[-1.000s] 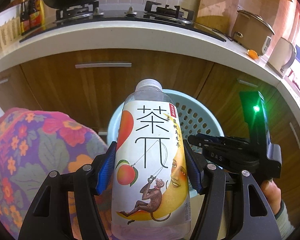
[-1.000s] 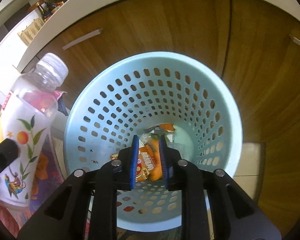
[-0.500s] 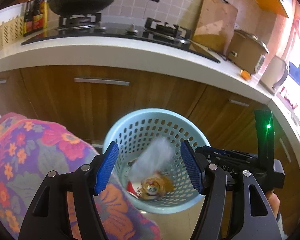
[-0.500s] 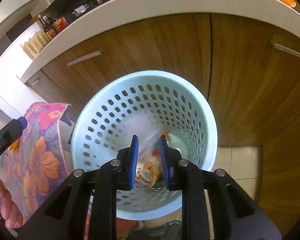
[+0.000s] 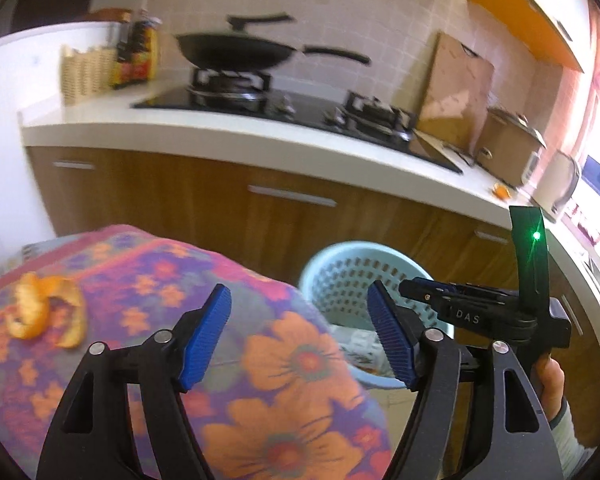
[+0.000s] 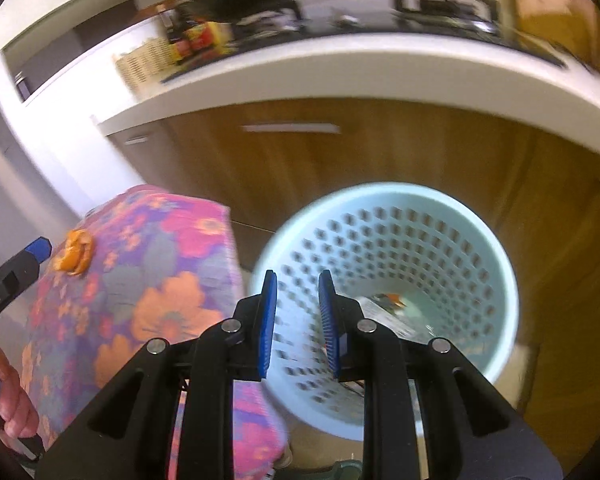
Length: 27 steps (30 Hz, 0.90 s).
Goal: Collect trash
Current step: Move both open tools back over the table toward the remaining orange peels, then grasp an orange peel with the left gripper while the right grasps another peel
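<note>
A pale blue perforated waste basket stands on the floor by the wooden cabinets, with wrappers lying in its bottom; it also shows in the left wrist view. An orange peel lies on the flowered cloth, also in the right wrist view. My left gripper is open and empty above the cloth's right edge. My right gripper has its jaws slightly apart and empty, over the basket's near left rim. In the left wrist view it reaches over the basket.
A white counter with a gas hob and black wok runs behind. Sauce bottles, a wicker basket, a cutting board and a rice cooker stand on it. Wooden cabinet doors sit close behind the basket.
My left gripper let go of the tea bottle, which fell into the basket, then swung left over the cloth. My right gripper rose and shifted left, its jaws unchanged.
</note>
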Tool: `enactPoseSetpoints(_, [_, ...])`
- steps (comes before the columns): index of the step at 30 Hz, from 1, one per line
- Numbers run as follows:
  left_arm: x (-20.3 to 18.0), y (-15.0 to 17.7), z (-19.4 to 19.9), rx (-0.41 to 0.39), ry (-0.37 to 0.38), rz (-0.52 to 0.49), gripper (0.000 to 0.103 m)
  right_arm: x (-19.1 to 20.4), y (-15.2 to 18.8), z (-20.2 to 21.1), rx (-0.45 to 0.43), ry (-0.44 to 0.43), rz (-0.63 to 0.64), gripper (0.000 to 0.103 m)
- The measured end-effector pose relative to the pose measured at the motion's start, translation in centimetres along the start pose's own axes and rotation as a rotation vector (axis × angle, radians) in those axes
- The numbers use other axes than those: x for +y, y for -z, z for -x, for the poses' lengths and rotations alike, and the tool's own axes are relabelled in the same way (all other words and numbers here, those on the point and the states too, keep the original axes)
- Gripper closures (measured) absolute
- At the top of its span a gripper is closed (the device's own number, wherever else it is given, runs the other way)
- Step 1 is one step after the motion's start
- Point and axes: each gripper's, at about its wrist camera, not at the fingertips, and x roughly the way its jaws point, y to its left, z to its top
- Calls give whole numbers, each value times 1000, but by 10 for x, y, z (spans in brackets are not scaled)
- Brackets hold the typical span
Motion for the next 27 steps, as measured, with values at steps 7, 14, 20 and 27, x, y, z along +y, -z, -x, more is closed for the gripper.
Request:
enactPoseSetpoints(7, [78, 0, 63, -102, -131, 99, 30, 97, -18, -8, -49, -97, 173, 84])
enactPoseSetpoints(14, [163, 16, 90, -130, -242, 240, 30, 199, -31, -40, -55, -218, 366, 84])
enactPoseSetpoints(20, [216, 32, 65, -74, -279, 314, 31, 249, -44, -92, -41, -291, 413, 84])
enactPoseSetpoints(27, [258, 43, 34, -40, -229, 440, 33, 286, -45, -145, 10, -305, 482, 84])
